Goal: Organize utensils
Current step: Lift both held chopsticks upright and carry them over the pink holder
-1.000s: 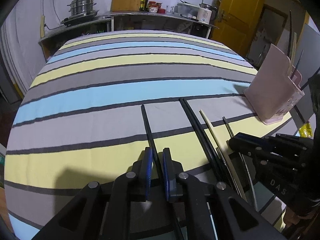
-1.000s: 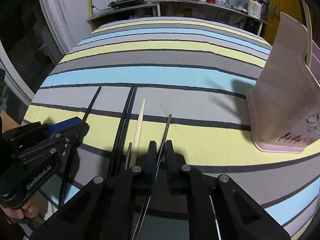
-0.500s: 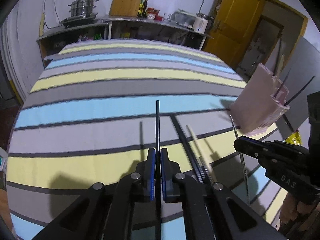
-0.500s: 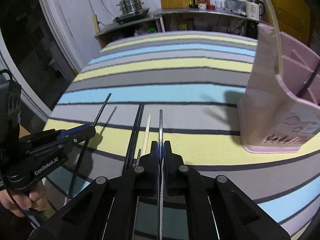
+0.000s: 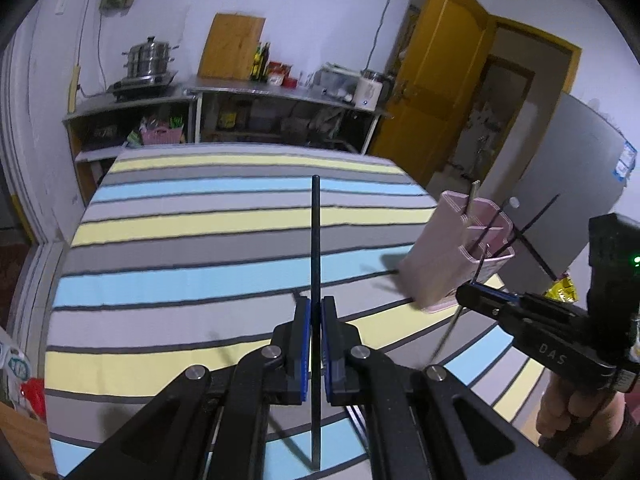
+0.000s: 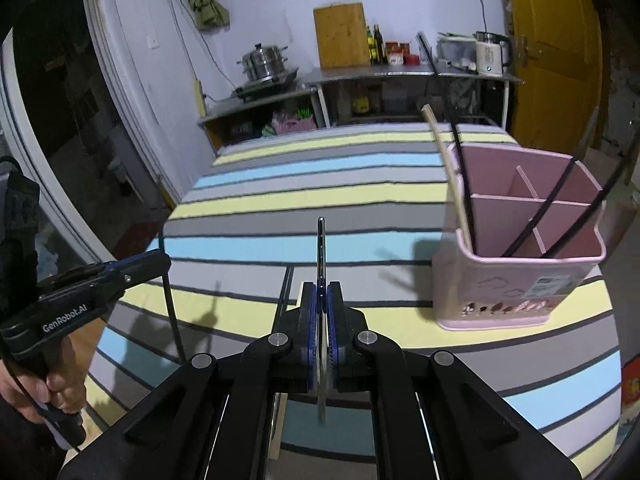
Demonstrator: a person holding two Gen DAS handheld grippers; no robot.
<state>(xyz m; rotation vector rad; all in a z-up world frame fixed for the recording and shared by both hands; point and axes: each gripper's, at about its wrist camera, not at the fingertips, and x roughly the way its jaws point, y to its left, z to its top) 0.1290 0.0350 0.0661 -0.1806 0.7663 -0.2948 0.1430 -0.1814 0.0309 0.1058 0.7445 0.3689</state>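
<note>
My left gripper (image 5: 315,312) is shut on a black chopstick (image 5: 315,236) and holds it lifted above the striped table; it also shows in the right wrist view (image 6: 164,258). My right gripper (image 6: 321,294) is shut on a thin metal chopstick (image 6: 321,244), also lifted, left of the pink utensil holder (image 6: 516,280). In the left wrist view the right gripper (image 5: 466,290) is close to the holder (image 5: 436,264). The holder has several compartments with black chopsticks (image 6: 464,184) and a light wooden one (image 6: 444,156) standing in it.
Black chopsticks (image 6: 284,292) and a light wooden one (image 6: 276,436) still lie on the striped tablecloth (image 6: 360,184) under my grippers. A kitchen counter (image 5: 280,92) with pots stands beyond the far edge. A yellow door (image 5: 432,80) is at the right.
Both grippers closed on a chopstick and lifted it off the table. Both have risen and the right one has moved toward the pink holder.
</note>
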